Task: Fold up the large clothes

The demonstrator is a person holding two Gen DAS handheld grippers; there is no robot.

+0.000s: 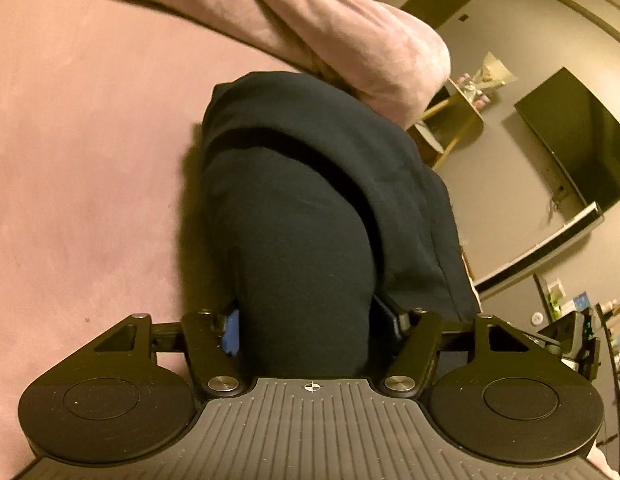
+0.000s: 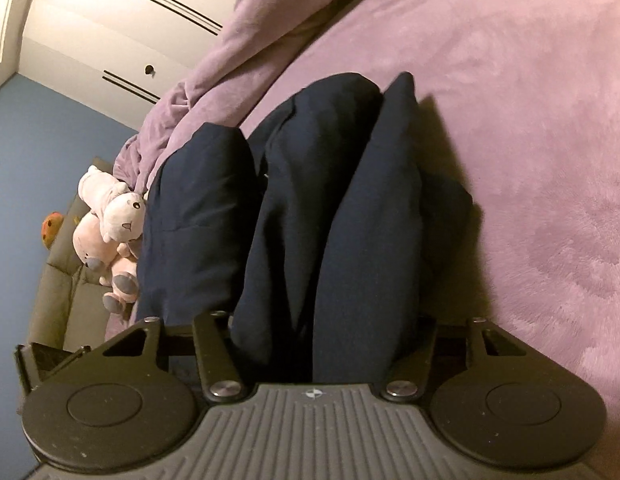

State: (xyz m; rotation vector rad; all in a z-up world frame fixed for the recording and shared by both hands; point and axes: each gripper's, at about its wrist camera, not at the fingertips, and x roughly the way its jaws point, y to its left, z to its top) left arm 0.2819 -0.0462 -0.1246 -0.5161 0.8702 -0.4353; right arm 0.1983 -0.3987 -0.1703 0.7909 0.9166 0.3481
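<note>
Navy fabric: garment (image 1: pixel 310 208) bunched on the pink bed cover (image 1: pixel 90 140) | left gripper (image 1: pixel 310 332) clamped on a thick fold | right gripper (image 2: pixel 321 336) clamped on several folds | long axis runs straight away from both | neither nearer.

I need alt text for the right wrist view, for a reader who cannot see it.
The right gripper is closed on a bunched fold of a dark navy garment, which lies on a purple bed cover. At the left, plush toys sit on a grey sofa, below white wardrobe doors.
</note>
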